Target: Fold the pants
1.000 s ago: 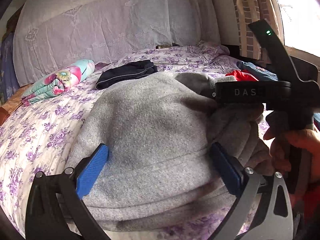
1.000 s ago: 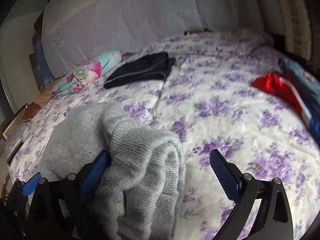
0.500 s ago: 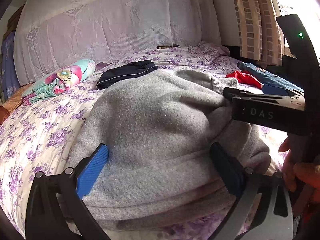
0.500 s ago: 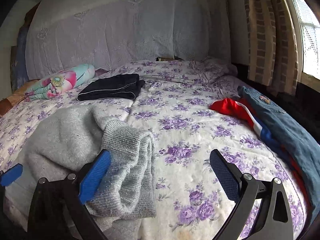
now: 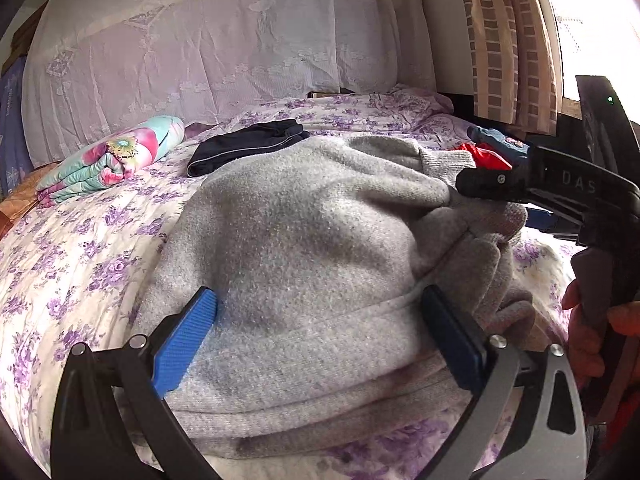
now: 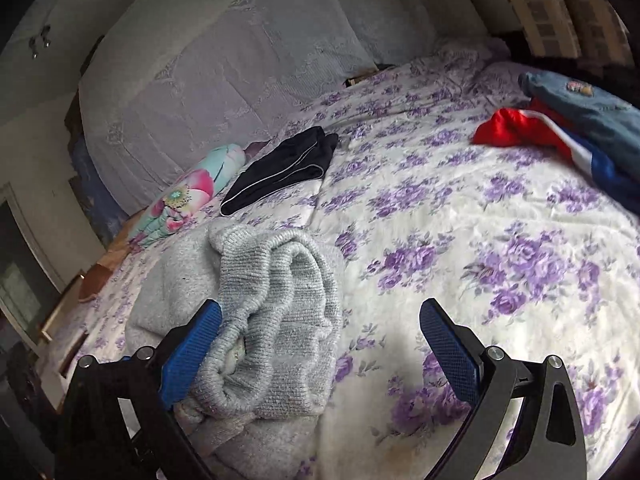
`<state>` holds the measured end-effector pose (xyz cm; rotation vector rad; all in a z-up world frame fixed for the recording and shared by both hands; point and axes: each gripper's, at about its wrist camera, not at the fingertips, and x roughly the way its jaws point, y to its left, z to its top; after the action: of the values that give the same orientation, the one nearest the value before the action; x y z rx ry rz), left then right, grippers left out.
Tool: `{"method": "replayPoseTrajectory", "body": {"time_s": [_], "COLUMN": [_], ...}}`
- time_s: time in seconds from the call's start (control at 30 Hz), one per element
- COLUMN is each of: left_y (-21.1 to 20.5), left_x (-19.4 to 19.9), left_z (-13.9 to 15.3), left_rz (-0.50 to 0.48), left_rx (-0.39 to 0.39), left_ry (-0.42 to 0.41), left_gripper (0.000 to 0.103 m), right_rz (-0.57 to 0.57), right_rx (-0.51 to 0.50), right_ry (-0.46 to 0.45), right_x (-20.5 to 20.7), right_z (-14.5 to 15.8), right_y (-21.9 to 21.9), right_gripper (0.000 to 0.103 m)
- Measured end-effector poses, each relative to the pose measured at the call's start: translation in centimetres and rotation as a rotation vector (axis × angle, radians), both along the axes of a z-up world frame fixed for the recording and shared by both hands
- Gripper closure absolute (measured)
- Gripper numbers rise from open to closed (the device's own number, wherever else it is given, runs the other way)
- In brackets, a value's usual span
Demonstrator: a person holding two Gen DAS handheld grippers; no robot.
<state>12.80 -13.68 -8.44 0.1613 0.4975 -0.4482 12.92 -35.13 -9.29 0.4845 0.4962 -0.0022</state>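
Grey knit pants [image 5: 312, 248] lie bunched in a thick folded heap on the floral bedspread [image 5: 80, 240]. My left gripper [image 5: 320, 328] is open, its blue pads wide apart over the near edge of the heap. My right gripper [image 6: 320, 336] is open too; its left pad [image 6: 192, 352] rests against the ribbed cuffs of the pants [image 6: 280, 320], its right pad is over bare bedspread. In the left wrist view the right gripper's black body [image 5: 560, 192] reaches over the right side of the heap.
Folded dark pants [image 6: 280, 168] and a rolled floral quilt [image 6: 180, 200] lie at the back left. Red shorts [image 6: 516, 128] and blue jeans [image 6: 584, 108] lie at the right. A covered headboard [image 5: 200, 60] stands behind; curtain and window are at the right.
The right gripper has swung and tilted over the cuff end of the pants, its view rolling left. The left gripper has stayed over the heap, both open throughout.
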Motion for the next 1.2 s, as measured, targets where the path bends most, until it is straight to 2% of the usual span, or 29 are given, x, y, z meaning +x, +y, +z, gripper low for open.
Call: {"method": "replayPoseTrajectory", "body": {"time_s": [0.1,0.17,0.33,0.47,0.67,0.77,0.87,1.0,1.13,1.2], "left_y": [0.1,0.1,0.2,0.1,0.2,0.4,1.0,4.1,8.0,9.9], "left_x": [-0.2,-0.3,-0.5,-0.5,-0.5,-0.2,0.5,1.8,2.6,3.2], "left_z": [-0.1,-0.1,-0.1,-0.1,-0.2,0.1,0.8,2.2,2.7,2.4], "left_rz": [-0.013,-0.016,-0.019,-0.015,-0.017,-0.024,-0.078,-0.163,-0.172,-0.144], "left_rx": [0.003,0.005,0.005,0.004,0.003,-0.002,-0.005,-0.092,-0.196,-0.243], "left_ry": [-0.006,-0.013,-0.016,-0.020,-0.015,0.007,0.070,0.200,0.248,0.261], "left_gripper": [0.004,0.004,0.004,0.004,0.004,0.004,0.005,0.005,0.005,0.005], "right_rz": [0.050,0.070,0.110,0.191,0.234,0.273,0.306,0.331,0.352,0.350], "right_rx": [0.142,0.181,0.156,0.157,0.133,0.185,0.202,0.202,0.205,0.199], "right_ry": [0.012,-0.006,0.006,0.062,0.170,0.183,0.187,0.181,0.159,0.146], "right_x": [0.2,-0.1,-0.4,0.9,4.2,5.6,6.1,6.0,5.5,5.1], "right_z": [-1.4,-1.7,-1.6,-1.5,-1.5,-1.7,-1.8,-1.7,-1.7,-1.8], "right_y": [-1.2,-1.5,-0.1,1.2,2.6,2.3,2.1,2.0,1.9,1.9], "right_gripper": [0.003,0.003,0.003,0.003,0.003,0.003,0.003,0.003,0.003,0.003]}}
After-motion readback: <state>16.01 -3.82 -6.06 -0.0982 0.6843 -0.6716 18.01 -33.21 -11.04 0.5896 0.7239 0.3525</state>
